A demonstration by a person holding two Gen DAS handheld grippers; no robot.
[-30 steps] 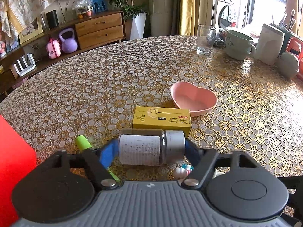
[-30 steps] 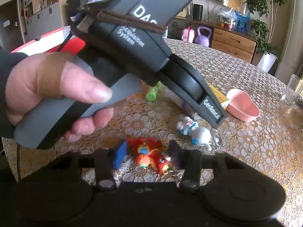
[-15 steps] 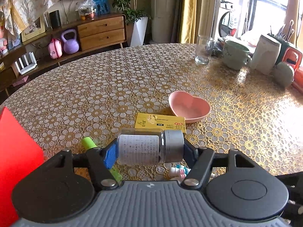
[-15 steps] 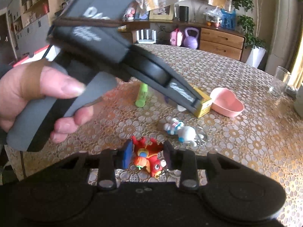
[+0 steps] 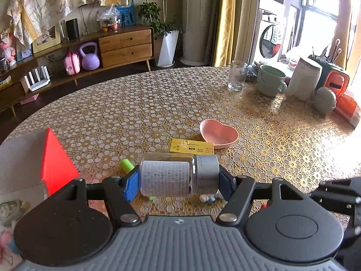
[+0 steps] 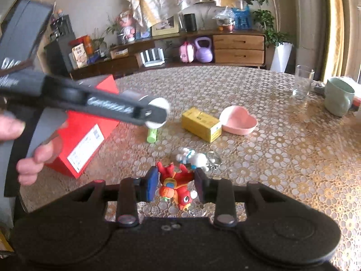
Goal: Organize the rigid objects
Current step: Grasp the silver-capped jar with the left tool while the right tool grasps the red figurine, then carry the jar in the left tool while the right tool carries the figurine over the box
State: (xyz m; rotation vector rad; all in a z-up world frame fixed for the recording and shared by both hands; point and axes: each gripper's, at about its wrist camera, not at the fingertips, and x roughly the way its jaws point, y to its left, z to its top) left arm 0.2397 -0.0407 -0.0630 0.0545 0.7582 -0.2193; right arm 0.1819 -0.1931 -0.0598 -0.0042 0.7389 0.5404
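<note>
A: Left to right. Red box at my far left, corner toward the camera. Left gripper clamped on the jar, sideways, pads on base and silver cap, carried above the table. Green tube lies under it; yellow carton and pink dish beyond, touching.

B: Grip sound?

A: Looks it, but end-to-end on a smooth round jar. If I tilt, it could pivot between the pads and drop on the tube or carton.

B: Right side?

A: From the right wrist: the box sits left, left gripper passes above it. Right gripper brackets the red toy, fingers either side. I can't tell whether the pads touch it or whether it's off the cloth. I'd say apart but near closing.

B: Risks there?

A: Toy is lumpy with a chain at its lower end; pads may catch only a wing and it twists out. White figure with its keyring lies just behind, so pushing forward could nudge it or snag the ring. And both tools work the same patch: swinging the jar toward the box while I lift right could bump them.
</note>
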